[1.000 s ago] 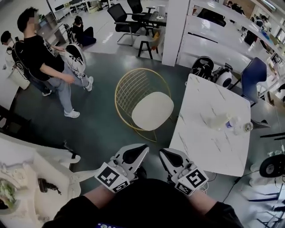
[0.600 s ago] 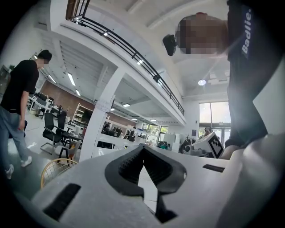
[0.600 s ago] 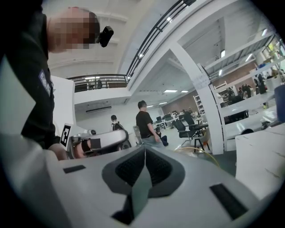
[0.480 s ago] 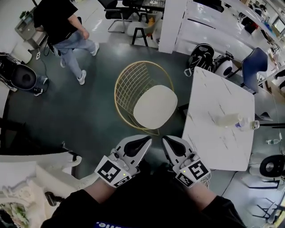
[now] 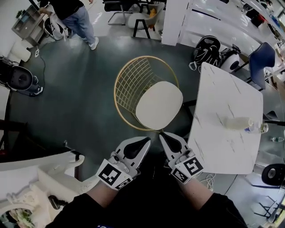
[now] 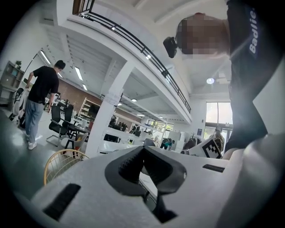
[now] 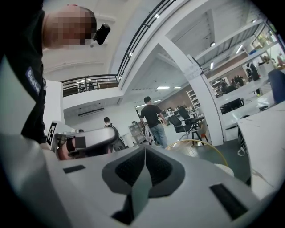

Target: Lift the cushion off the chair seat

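Note:
A cream oval cushion [image 5: 159, 105] lies on the seat of a gold wire chair [image 5: 132, 84] on the dark floor, in the middle of the head view. Both grippers are held side by side just short of the chair's near rim, apart from it. My left gripper [image 5: 147, 139] is shut with nothing in its jaws, and its tip points at the cushion's near edge. My right gripper [image 5: 161, 133] is shut and empty too. In the right gripper view the chair's rim [image 7: 200, 143] and a sliver of the cushion [image 7: 224, 168] show beyond the jaws. The left gripper view catches only the chair's wire back [image 6: 60, 161].
A white marble table [image 5: 227, 142] stands right of the chair with a plastic bottle [image 5: 240, 123] lying on it. White ornate furniture [image 5: 40, 173] fills the lower left. A person [image 5: 73, 13] stands at the far upper left. A backpack [image 5: 207, 46] lies beyond the table.
Both grippers and the camera have come closer to the chair, which now sits larger and nearer. The person in the black shirt has walked away toward the upper left.

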A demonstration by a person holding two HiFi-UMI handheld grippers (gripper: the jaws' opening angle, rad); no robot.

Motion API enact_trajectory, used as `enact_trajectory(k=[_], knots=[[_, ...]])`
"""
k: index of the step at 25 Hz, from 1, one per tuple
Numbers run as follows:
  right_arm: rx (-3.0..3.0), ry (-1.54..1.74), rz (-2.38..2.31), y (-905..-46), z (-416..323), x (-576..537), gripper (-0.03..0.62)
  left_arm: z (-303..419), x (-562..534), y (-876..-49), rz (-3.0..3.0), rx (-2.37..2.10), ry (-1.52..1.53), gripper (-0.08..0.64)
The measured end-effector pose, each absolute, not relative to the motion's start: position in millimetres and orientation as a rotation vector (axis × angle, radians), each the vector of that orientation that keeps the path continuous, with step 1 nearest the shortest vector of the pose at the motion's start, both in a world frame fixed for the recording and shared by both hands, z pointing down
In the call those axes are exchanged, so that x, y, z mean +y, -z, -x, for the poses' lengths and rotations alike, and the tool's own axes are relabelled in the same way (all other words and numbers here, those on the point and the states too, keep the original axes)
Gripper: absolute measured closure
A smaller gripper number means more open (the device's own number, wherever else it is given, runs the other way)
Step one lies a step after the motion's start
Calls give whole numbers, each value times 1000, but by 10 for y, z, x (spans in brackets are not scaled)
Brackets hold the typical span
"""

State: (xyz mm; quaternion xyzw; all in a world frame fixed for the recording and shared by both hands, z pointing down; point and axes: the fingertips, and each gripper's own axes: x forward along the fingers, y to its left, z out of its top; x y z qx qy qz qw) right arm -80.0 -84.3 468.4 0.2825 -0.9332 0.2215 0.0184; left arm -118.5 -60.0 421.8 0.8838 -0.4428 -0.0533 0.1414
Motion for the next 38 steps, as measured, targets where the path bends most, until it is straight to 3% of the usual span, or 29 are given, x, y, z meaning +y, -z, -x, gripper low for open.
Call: enact_trajectory(k=[36,37,38], knots=[[-2213,-1041,-1345,-8351,307,-1639,558,1150,-1385,-5978,-2490,-1141,-38,543],[-2182,-1062,-1351,-8431,282,-1645,538,1159,-1391,-5998,-2487,-1140,-42,543],[-2149,-1089,-1359,-8510,254,-1647,461,1167,-1394,-6012,-2483,-1138,-45,543]])
